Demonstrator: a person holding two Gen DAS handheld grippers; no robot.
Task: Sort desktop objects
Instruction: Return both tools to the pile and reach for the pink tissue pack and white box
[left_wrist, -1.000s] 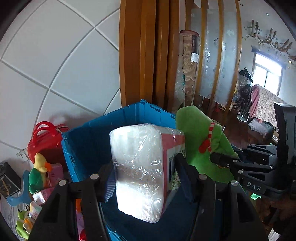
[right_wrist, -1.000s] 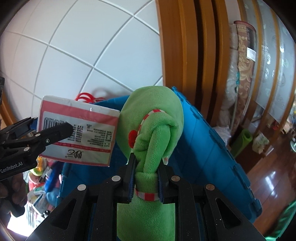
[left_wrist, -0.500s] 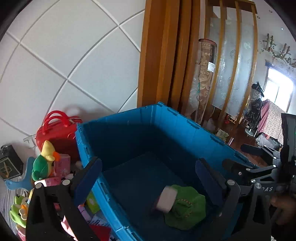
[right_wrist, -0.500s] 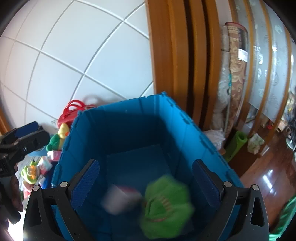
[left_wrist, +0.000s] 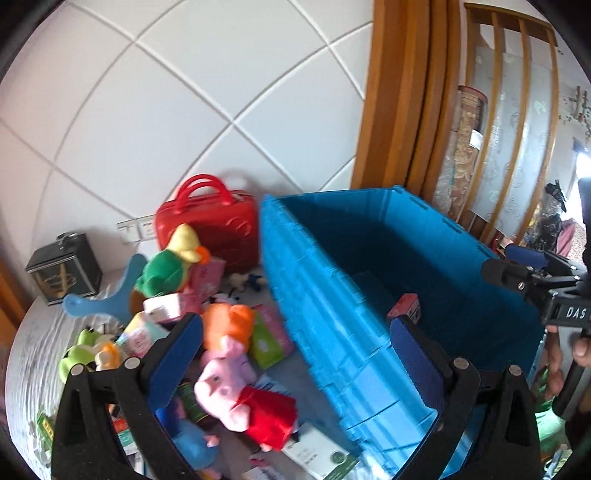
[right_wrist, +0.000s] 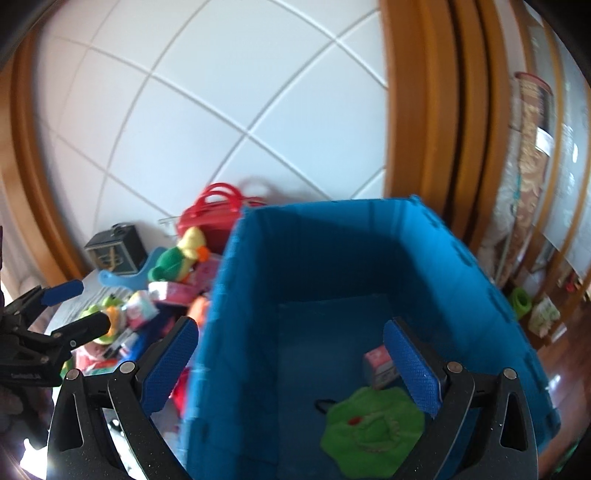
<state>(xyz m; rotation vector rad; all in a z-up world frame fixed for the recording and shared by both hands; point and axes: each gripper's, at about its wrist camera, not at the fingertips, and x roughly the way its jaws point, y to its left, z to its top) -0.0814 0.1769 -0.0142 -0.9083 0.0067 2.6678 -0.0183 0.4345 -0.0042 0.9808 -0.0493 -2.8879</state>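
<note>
Green plush (right_wrist: 371, 428) on crate (right_wrist: 476, 295) floor, below wide empty right tongs (right_wrist: 291, 363), seemingly untouched.

Both wrist views angled down, close, sharing blue crate (left_wrist: 332, 295) (right_wrist: 369, 258)

Home living area. Evidence: white tiled wall (left_wrist: 166, 110), wooden door frame (left_wrist: 399, 92), frosted-glass partition (left_wrist: 517, 110) on the right, glossy wood floor (right_wrist: 565, 369). Soft toys (left_wrist: 236, 376), red toy case (left_wrist: 210, 229) and blue storage crate (left_wrist: 332, 295) sit on a cloth-covered table (left_wrist: 33, 354).
</note>
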